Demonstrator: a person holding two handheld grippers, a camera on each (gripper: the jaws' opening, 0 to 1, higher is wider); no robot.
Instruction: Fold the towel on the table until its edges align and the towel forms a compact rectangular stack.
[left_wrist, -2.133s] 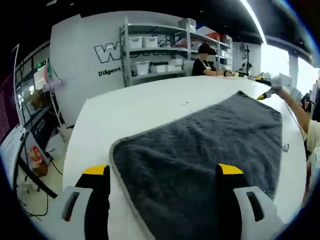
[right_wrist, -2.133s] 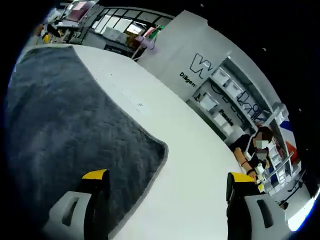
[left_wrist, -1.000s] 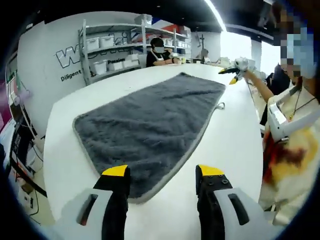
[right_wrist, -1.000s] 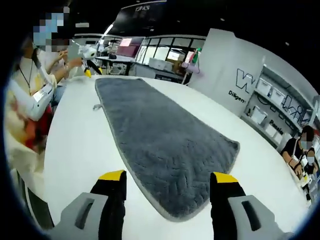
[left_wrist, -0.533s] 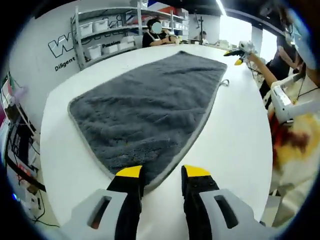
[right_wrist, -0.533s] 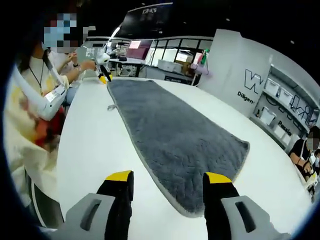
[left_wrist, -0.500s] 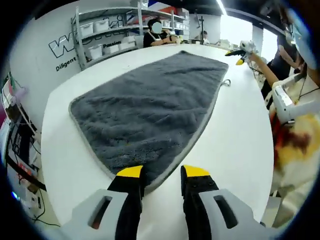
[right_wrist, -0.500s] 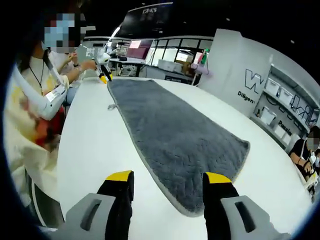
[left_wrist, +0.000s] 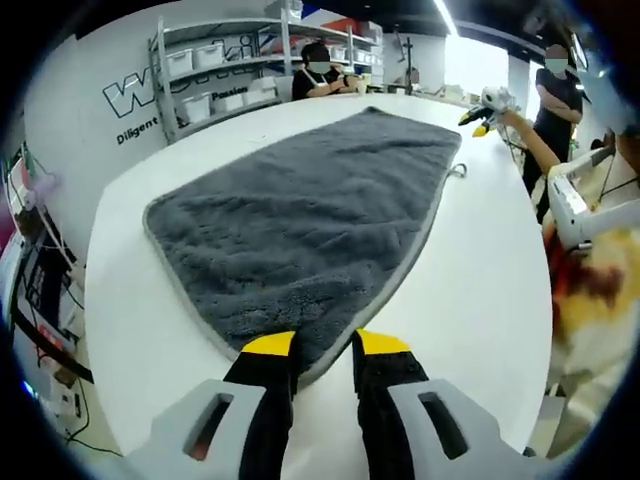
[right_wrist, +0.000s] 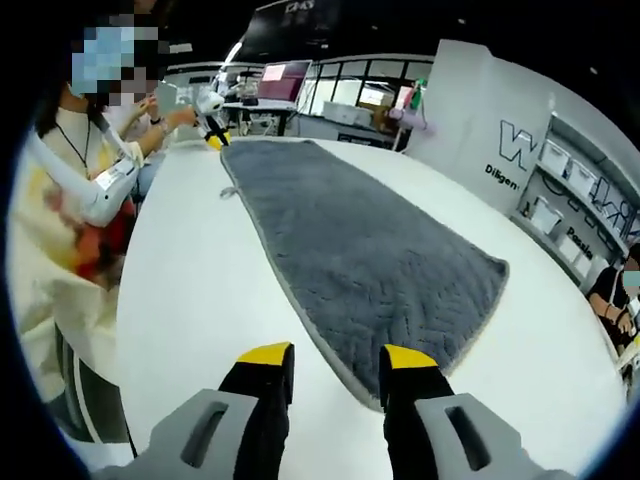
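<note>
A dark grey towel (left_wrist: 300, 200) (right_wrist: 380, 240) lies spread flat on the white table (left_wrist: 480, 300) (right_wrist: 190, 300). My left gripper (left_wrist: 325, 345) is low over one near corner, and the towel's pale hem runs into the narrow gap between its yellow-tipped jaws. It is still open. My right gripper (right_wrist: 337, 355) stands open at the other end of the same long edge, its jaws astride the hem. Each gripper appears far off in the other's view: the right gripper (left_wrist: 478, 108) and the left gripper (right_wrist: 212, 125). A small hanging loop (left_wrist: 457, 170) (right_wrist: 228, 190) sticks out from that edge.
The person holding the grippers stands along the table's long side (left_wrist: 590, 230) (right_wrist: 70, 200). Someone else sits at the far end (left_wrist: 320, 70) in front of shelves with white bins (left_wrist: 230, 75). Bare table surrounds the towel.
Both pairs of jaws have narrowed, the left to a small gap. Both cameras have come closer to the towel's corners. The towel lies as before.
</note>
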